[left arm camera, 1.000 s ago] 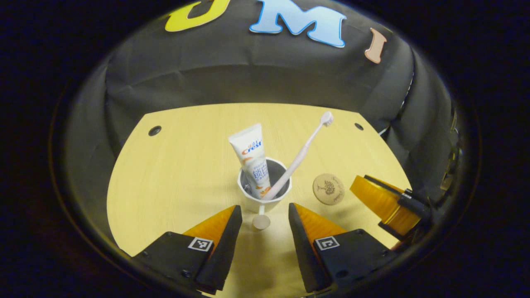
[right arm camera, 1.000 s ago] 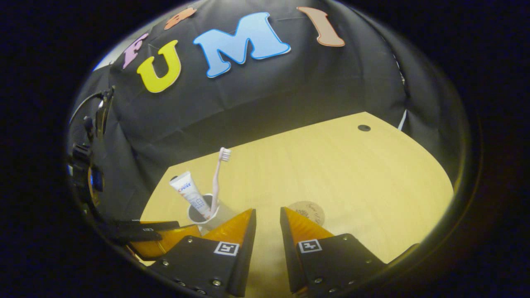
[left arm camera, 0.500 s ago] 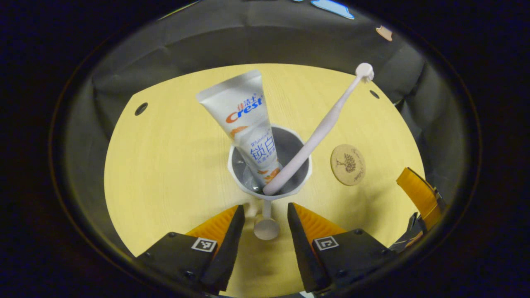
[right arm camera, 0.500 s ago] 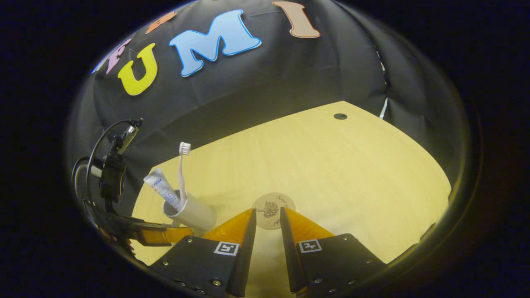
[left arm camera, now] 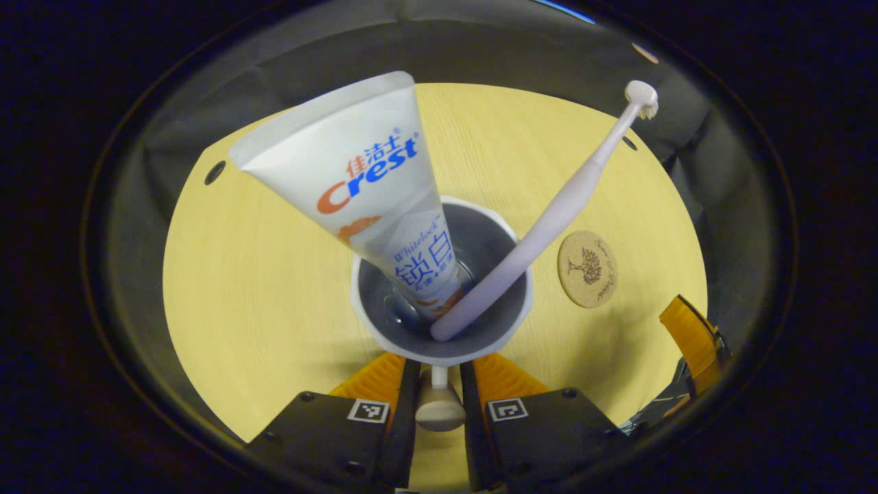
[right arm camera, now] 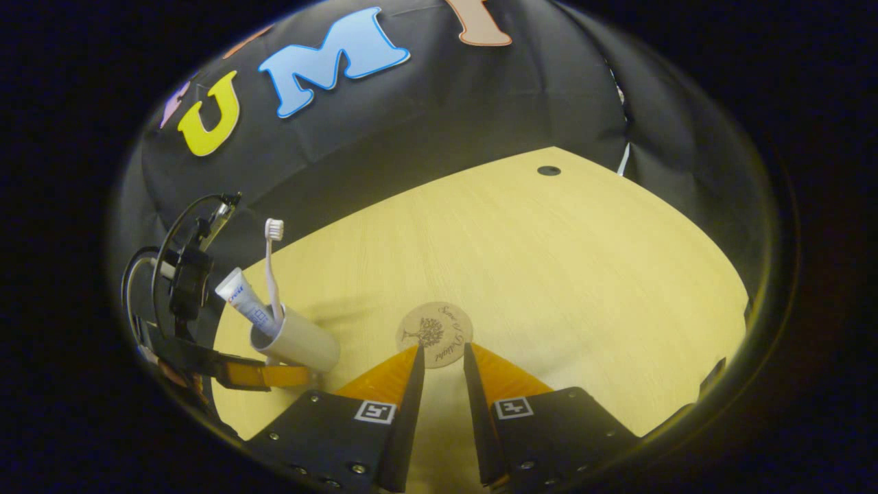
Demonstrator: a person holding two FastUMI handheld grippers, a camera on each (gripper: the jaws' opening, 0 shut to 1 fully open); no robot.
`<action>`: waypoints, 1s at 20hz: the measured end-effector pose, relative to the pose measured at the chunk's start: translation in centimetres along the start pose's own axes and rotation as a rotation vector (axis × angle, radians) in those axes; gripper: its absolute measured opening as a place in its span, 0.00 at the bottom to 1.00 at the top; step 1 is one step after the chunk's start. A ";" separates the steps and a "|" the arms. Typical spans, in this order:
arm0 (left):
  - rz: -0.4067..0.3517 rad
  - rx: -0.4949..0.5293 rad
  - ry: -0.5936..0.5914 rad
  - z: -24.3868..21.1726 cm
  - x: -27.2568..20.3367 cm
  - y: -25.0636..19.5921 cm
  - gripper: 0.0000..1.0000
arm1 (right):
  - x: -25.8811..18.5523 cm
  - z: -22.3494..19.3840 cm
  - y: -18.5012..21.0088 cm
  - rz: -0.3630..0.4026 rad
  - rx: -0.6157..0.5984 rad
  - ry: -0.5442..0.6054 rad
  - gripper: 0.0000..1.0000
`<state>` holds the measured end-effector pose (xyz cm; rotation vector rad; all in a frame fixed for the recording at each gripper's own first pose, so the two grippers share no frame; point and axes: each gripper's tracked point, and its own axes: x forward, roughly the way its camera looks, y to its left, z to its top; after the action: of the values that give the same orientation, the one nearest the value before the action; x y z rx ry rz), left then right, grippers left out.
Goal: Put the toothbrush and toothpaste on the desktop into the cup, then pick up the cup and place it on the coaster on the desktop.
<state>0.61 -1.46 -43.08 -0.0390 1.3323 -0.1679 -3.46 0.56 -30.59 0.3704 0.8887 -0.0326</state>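
Since half a second ago the left gripper (left arm camera: 439,398) has been closed onto the handle (left arm camera: 440,405) of the cup (left arm camera: 442,312), both fingers pressing it. Toothpaste (left arm camera: 374,189) leans far-left and toothbrush (left arm camera: 549,216) far-right from the cup. In the right gripper view, the right gripper (right arm camera: 439,370) is seen narrowly open, empty, at the coaster (right arm camera: 435,324) on the desktop (right arm camera: 549,274).

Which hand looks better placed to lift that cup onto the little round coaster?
Left. Its tongs sit on either side of the cup handle; the right tongs are open, pointing at the coaster.
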 end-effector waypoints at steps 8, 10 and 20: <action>-0.033 0.048 -0.065 1.7 -1.4 -1.9 0.34 | 0.1 -0.2 -0.5 -0.011 0.006 0.009 0.38; -0.037 0.086 -0.077 2.3 -2.1 -2.9 0.35 | -0.1 -0.2 -0.9 -0.017 0.011 0.007 0.38; -0.116 0.200 -0.058 2.1 -6.9 -5.2 0.35 | -1.7 0.0 -5.3 -0.085 0.080 -0.015 0.38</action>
<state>0.55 -5.79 -35.29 0.0474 1.2508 -0.3945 -5.47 -4.58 -30.92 0.4061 0.8896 -0.1492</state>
